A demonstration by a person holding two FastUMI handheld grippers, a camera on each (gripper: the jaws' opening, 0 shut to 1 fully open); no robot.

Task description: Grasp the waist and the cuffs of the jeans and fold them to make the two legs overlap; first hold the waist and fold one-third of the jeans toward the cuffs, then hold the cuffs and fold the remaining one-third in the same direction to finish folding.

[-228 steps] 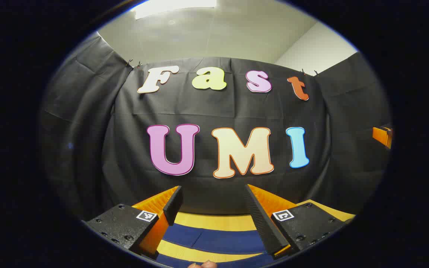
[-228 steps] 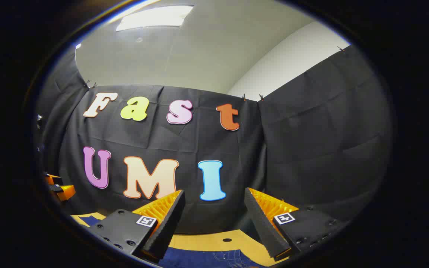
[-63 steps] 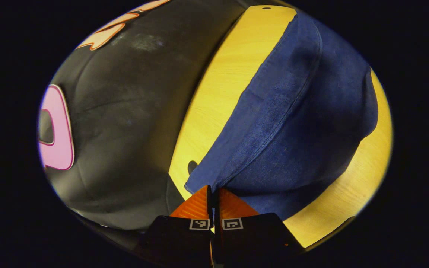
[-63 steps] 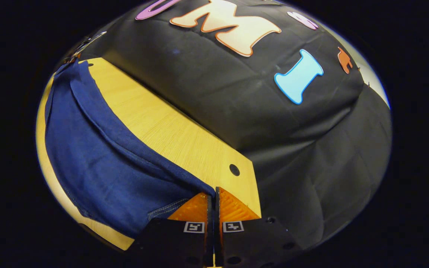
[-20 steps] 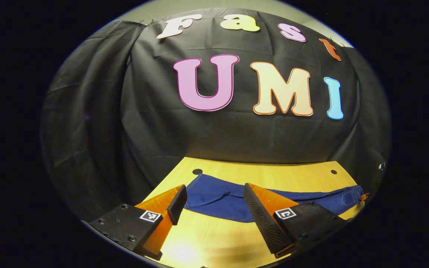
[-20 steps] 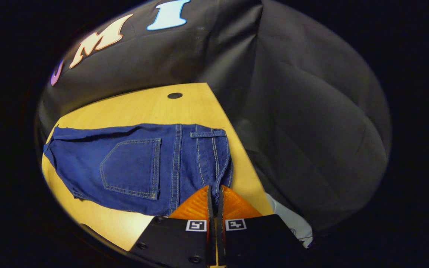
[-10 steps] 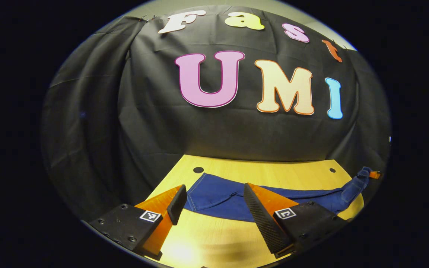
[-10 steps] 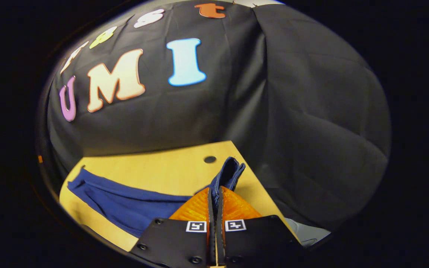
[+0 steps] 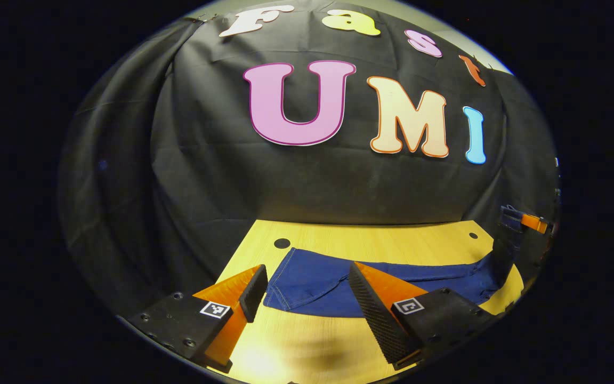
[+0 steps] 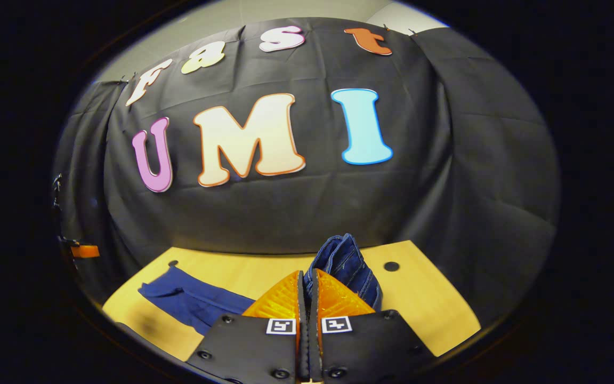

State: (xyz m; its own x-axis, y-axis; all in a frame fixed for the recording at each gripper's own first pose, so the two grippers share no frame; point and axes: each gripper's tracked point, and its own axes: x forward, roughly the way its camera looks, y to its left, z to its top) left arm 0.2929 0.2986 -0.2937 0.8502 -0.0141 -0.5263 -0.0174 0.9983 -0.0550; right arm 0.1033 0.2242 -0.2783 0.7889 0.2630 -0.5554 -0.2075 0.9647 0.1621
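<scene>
Pinching the jeans [image 10: 345, 260] waist end, right gripper [image 10: 307, 285] clamped tight, denim bunched up above its fingers | left gripper [image 9: 304, 288] spread wide, holding nothing, hovering over the cuff end | jeans stretched across the wooden table [image 9: 371, 242], waist end lifted

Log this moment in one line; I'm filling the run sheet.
right gripper: shut on jeans waist, lifted | left gripper: open, near cuffs | table: legs flat
</scene>
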